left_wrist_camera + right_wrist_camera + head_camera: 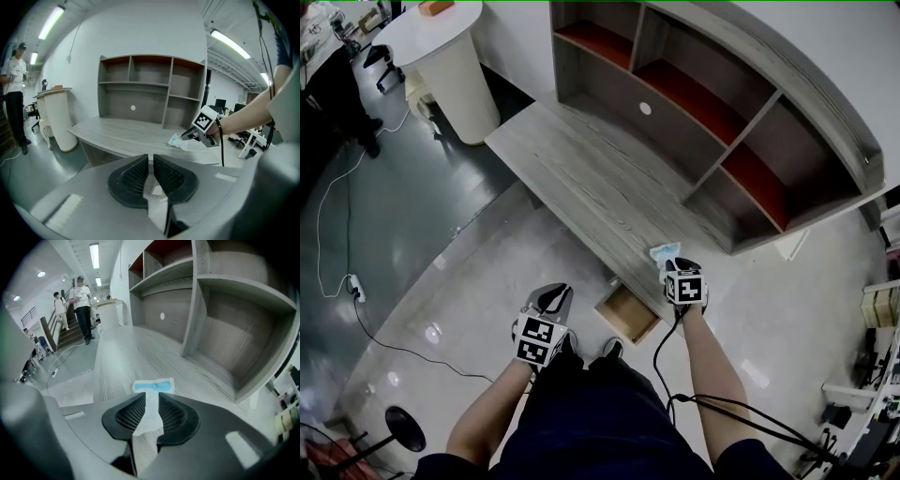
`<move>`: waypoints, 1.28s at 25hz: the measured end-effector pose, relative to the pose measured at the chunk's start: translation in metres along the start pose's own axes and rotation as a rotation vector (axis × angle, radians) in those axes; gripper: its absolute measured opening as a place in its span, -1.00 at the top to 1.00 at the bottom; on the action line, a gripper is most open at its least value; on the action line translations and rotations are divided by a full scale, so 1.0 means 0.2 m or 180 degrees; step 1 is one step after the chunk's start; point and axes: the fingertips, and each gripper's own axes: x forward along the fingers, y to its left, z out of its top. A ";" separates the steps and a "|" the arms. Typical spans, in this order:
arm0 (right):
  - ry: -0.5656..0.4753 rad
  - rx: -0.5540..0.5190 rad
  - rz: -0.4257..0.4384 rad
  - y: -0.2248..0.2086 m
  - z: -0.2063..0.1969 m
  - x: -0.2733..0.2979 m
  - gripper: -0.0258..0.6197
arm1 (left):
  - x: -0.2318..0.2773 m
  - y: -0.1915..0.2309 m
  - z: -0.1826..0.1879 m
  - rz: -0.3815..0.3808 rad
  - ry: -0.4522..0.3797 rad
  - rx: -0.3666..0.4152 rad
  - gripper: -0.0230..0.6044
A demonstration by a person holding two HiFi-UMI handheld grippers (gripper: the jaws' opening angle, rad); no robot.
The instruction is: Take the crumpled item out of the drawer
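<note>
The crumpled item is a white and blue packet (664,251) lying on the grey wooden desk (581,173) near its front edge. My right gripper (667,266) sits right behind it, low over the desk. In the right gripper view the packet (153,386) spreads out flat ahead, and its white tail runs back between the jaws of the right gripper (151,404), which stand a little apart. My left gripper (557,294) hangs lower, left of the open drawer (628,312), shut and empty. The left gripper view shows the packet (178,141) and the right gripper (188,135) on the desk.
A shelf unit (722,103) with red-lined compartments stands along the back of the desk. A white round pedestal (455,66) is at the far left end. A cable (356,309) trails over the floor. A person (14,93) stands far left; two people (82,305) are by the stairs.
</note>
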 end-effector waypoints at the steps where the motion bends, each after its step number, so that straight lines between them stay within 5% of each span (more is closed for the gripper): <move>1: -0.0026 0.0022 -0.0006 0.00 0.01 -0.01 0.66 | 0.00 0.01 0.00 0.0007 0.0000 -0.0013 0.81; 11: -0.0568 0.0272 -0.0124 -0.10 0.16 -0.26 0.59 | 0.01 0.02 0.07 0.0001 -0.0111 -0.0004 0.81; 19: -0.1293 0.0337 -0.0116 -0.10 0.43 -0.66 0.59 | -0.03 0.08 0.33 0.0057 -0.0404 0.0093 0.81; 32: -0.2764 0.0213 -0.0008 0.11 0.91 -1.47 0.84 | -0.38 -0.05 1.16 -0.0011 -0.1569 0.0216 0.81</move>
